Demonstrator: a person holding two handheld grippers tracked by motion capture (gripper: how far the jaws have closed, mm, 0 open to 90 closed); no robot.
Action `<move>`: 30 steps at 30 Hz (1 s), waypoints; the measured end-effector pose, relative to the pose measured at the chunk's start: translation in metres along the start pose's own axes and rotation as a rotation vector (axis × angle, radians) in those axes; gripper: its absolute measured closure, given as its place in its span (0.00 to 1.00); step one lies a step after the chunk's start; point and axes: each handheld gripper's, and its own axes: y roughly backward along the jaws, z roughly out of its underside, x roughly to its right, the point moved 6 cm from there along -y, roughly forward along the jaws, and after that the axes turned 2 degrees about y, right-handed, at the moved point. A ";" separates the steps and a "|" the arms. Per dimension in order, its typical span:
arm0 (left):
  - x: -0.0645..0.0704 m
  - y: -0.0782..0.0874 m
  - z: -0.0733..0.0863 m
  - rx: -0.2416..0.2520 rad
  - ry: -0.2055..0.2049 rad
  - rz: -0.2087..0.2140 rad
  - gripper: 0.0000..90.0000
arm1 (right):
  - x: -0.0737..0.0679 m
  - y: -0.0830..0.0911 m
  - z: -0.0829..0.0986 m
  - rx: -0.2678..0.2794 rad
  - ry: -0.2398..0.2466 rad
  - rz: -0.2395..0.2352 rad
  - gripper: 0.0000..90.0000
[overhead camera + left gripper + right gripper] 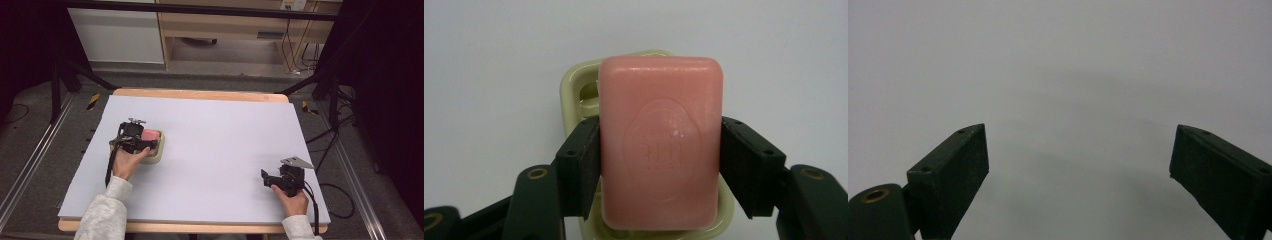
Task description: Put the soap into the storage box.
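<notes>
On the left of the high view, the left tongs (142, 142) sit over a pale green dish (156, 152), with a pink soap (150, 135) showing between them. From up there the grip itself is hard to read. The left gripper view settles it: the two black jaws press against the long sides of the soap (661, 150), one on each side, pinching it. That view also brings out an oval stamp pressed into the soap's face and the dish (574, 87) lying under and behind it, its rim peeking out at upper left and along the bottom.

At lower right of the high view, the right tongs (272, 178) rest low by the near edge of the worktop (220, 150), held by a hand (292, 202) in a light grey sleeve. The right gripper view shows its jaws spread wide apart with bare surface between them.

The worktop is covered by a plain pale lilac sheet, with a wooden edge showing at the far and near sides. Around it the floor is grey, dark frame legs stand at both sides, cables trail on the right, and a wooden cabinet sits at the top of the frame.
</notes>
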 end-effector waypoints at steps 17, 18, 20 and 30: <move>-0.004 -0.008 0.004 -0.012 0.021 -0.011 0.41 | 0.000 0.000 0.000 0.000 0.002 -0.002 0.10; -0.004 -0.008 0.004 -0.012 0.021 -0.012 0.41 | 0.000 0.000 0.000 -0.001 0.002 -0.002 0.10; -0.004 -0.009 0.004 -0.009 0.026 -0.016 0.41 | 0.000 0.000 0.000 -0.002 0.000 -0.003 0.10; -0.004 -0.015 0.005 -0.015 0.031 -0.029 0.41 | -0.001 0.000 0.000 -0.002 0.000 -0.004 0.10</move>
